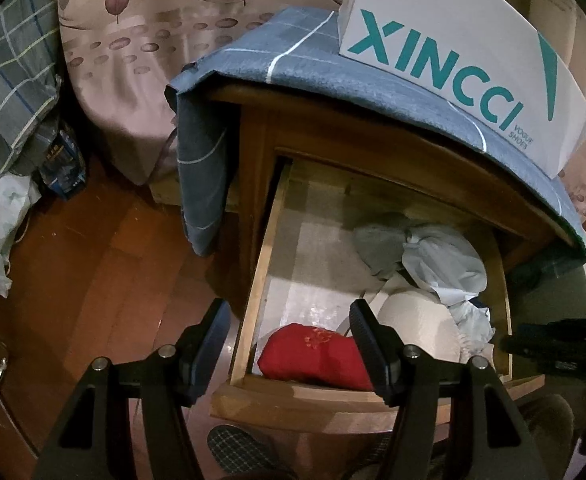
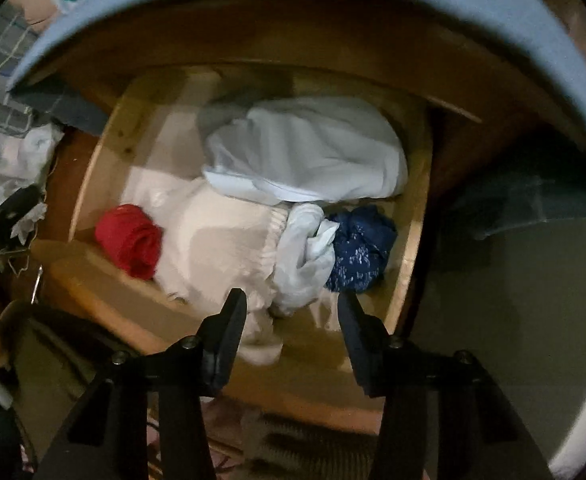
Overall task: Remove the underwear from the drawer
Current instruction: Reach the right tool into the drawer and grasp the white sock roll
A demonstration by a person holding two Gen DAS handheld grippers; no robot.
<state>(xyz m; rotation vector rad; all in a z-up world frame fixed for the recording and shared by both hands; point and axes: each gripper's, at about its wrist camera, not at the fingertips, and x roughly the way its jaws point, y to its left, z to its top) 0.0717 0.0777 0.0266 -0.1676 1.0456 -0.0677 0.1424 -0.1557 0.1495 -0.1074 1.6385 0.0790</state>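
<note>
The wooden drawer of a nightstand stands pulled out, and it also shows in the right wrist view. Inside lie a rolled red garment, a cream garment, a pale blue-white bundle and a dark blue patterned piece. My left gripper is open and empty above the drawer's front left corner, over the red garment. My right gripper is open and empty above the front of the drawer, near the cream garment and a white piece.
A blue cloth covers the nightstand top, with a white XINCCI shoe box on it. A bed with a leaf-patterned sheet stands behind on the left. Wooden floor lies left of the drawer. A slipper lies below the drawer front.
</note>
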